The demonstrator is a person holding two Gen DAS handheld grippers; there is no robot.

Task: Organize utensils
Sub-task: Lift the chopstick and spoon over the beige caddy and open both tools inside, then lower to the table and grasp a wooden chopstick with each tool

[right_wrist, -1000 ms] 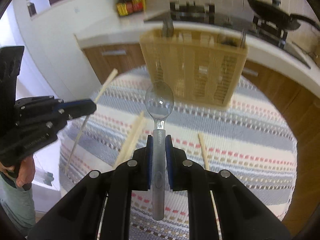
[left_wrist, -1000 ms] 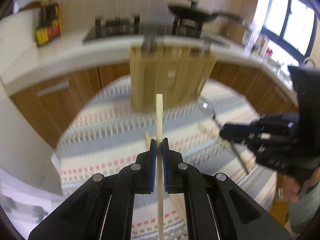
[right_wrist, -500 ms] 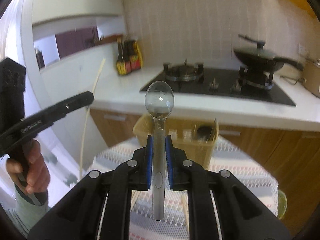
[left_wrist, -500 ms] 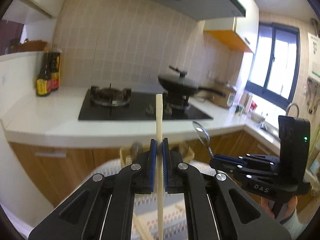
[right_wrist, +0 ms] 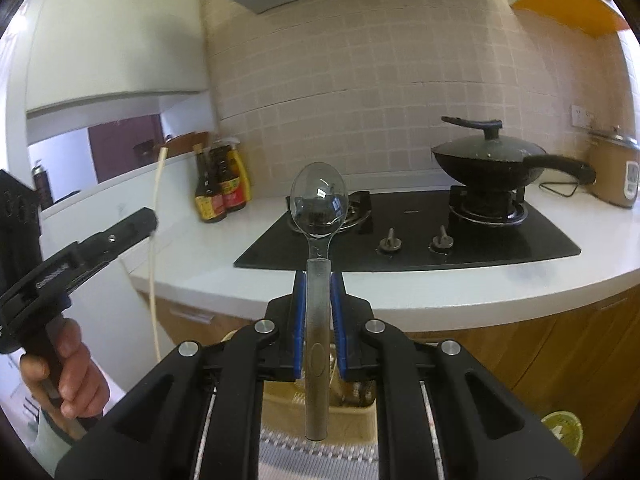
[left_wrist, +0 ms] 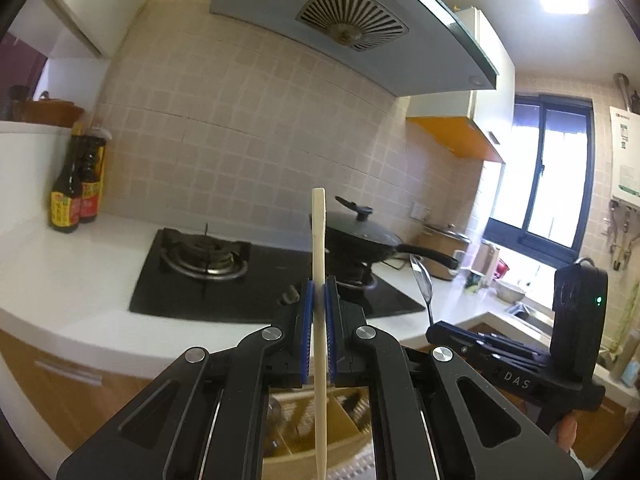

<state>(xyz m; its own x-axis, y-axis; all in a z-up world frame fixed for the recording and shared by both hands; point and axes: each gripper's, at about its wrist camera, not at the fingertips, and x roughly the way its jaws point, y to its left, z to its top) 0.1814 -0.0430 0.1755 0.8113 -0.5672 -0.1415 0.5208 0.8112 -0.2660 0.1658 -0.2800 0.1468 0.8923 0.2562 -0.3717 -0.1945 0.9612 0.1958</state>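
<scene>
Chopstick point(left_wrist: 319, 264) stands upright, clamped between the closed blue pads of the left gripper point(left_wrist: 319, 292). Alongside, the right gripper point(right_wrist: 319, 280) pinches a metal spoon point(right_wrist: 318, 216) by its handle, bowl up. Both hang above the beige utensil holder point(right_wrist: 352, 412), facing the black stove point(right_wrist: 408, 236).

left tool point(left_wrist: 319, 300): risen, tilted up from striped cloth toward hob
right tool point(right_wrist: 319, 304): risen likewise
slatted wooden utensil box point(right_wrist: 320, 416): dropped to frame bottom
</scene>
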